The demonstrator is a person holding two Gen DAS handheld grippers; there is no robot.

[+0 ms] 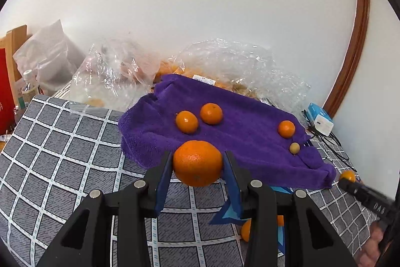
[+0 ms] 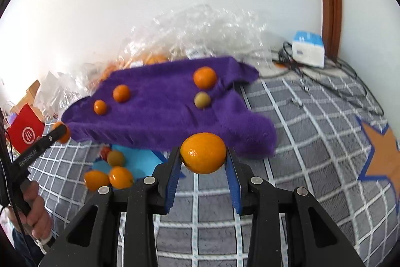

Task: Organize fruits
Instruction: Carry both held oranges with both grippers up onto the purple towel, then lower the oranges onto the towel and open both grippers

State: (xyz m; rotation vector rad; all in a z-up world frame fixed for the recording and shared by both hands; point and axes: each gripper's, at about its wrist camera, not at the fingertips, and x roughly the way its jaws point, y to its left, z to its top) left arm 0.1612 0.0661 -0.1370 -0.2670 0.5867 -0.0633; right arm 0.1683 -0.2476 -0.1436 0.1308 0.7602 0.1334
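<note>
Your left gripper (image 1: 198, 163) clamps a large, dimpled orange (image 1: 197, 162) just above the grid-patterned cover (image 1: 62, 154), at the purple towel's (image 1: 237, 116) near edge. Your right gripper (image 2: 203, 154) pinches a smaller, glossy, smooth orange fruit (image 2: 203, 153). On the towel lie three small oranges (image 1: 211, 113) and one tiny yellowish fruit (image 1: 294, 148).

Fruit (image 1: 246, 229) half hidden behind the left claw's frame; motion-blurred purple towel (image 2: 160, 106) in right view.

Bright, even daylight; soft shadows only. Strong fisheye bending with black corners. Left wrist view sharp; right wrist view motion-blurred, purple towel (image 2: 160, 101) and plastic bags (image 2: 200, 31) smeared.
</note>
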